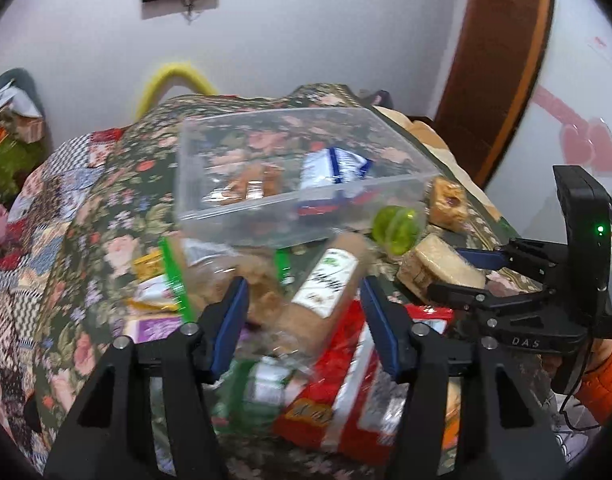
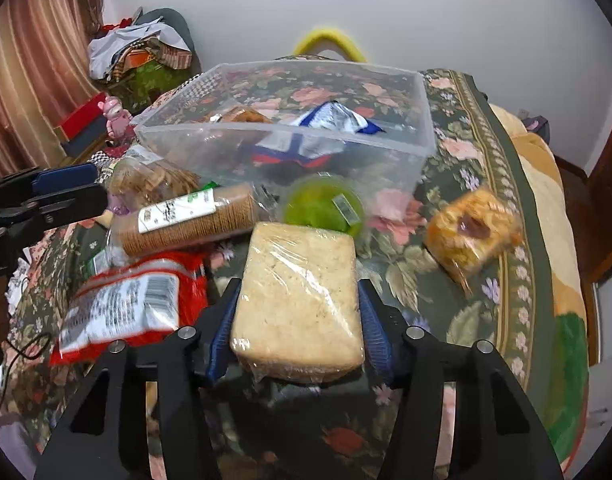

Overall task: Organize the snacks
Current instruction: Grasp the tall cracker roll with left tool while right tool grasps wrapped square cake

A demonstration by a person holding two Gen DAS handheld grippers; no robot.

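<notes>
My right gripper (image 2: 297, 320) is shut on a pale crispy block in cling film (image 2: 297, 300), its blue pads against both long sides. The left wrist view shows the same block (image 1: 438, 268) at the right, in that gripper (image 1: 446, 274). My left gripper (image 1: 303, 304) stands open over the snack pile, with a roll of brown biscuits with a white label (image 1: 326, 280) between its fingers; the pads do not clearly press on it. Behind the pile stands a clear plastic box (image 1: 306, 196) holding a blue-and-white packet (image 1: 338, 166) and some cookies (image 1: 249, 186).
On the floral cloth (image 2: 486, 140) lie a red packet (image 2: 137, 300), a green round cup (image 2: 326, 206) and a yellow jam pastry (image 2: 470, 232). Green-edged bags (image 1: 173, 276) lie at the pile's left. An orange sleeve (image 1: 602, 376) shows at the right.
</notes>
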